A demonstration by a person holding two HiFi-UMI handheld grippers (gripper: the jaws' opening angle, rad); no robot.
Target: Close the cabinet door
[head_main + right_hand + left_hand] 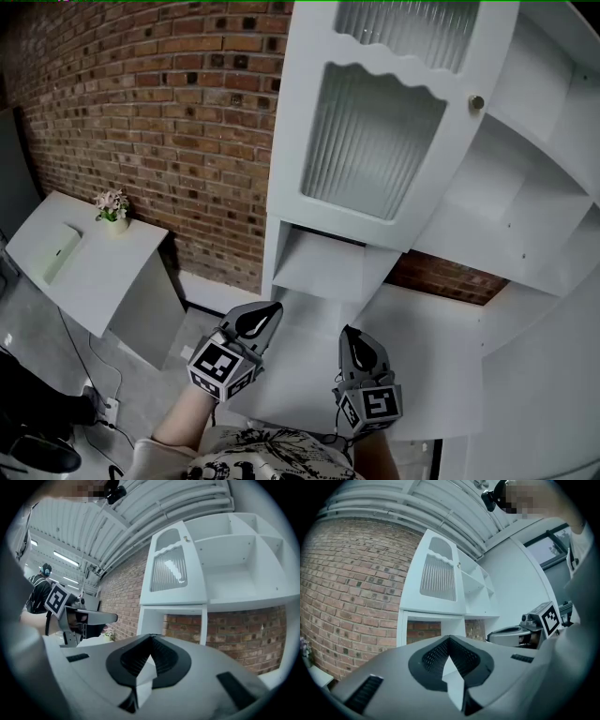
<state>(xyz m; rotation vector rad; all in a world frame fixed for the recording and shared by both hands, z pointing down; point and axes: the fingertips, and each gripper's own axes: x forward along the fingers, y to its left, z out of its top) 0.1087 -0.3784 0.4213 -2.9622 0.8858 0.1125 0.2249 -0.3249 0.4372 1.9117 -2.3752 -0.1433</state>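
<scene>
The white cabinet door (pixel 375 141) with ribbed glass stands swung open, its small round knob (pixel 476 102) at the edge nearest the bare white shelves (pixel 525 187). Both grippers hang low in front of the cabinet, well below the door and apart from it. My left gripper (pixel 274 309) is shut with nothing between its jaws; its own view shows the tips (pixel 449 638) meeting, with the door (pixel 438 576) far ahead. My right gripper (pixel 346 331) is to its right, jaws together and empty (pixel 150 637), with the door (pixel 171 569) and knob (pixel 186 538) above and ahead.
A brick wall (pixel 169 122) runs behind and left of the cabinet. A low white unit (pixel 94 272) at the left carries a small flower pot (pixel 112 208). A white ledge (pixel 412 347) lies under the shelves. Cables (pixel 103 403) trail on the floor. A person (pixel 42 588) stands far off.
</scene>
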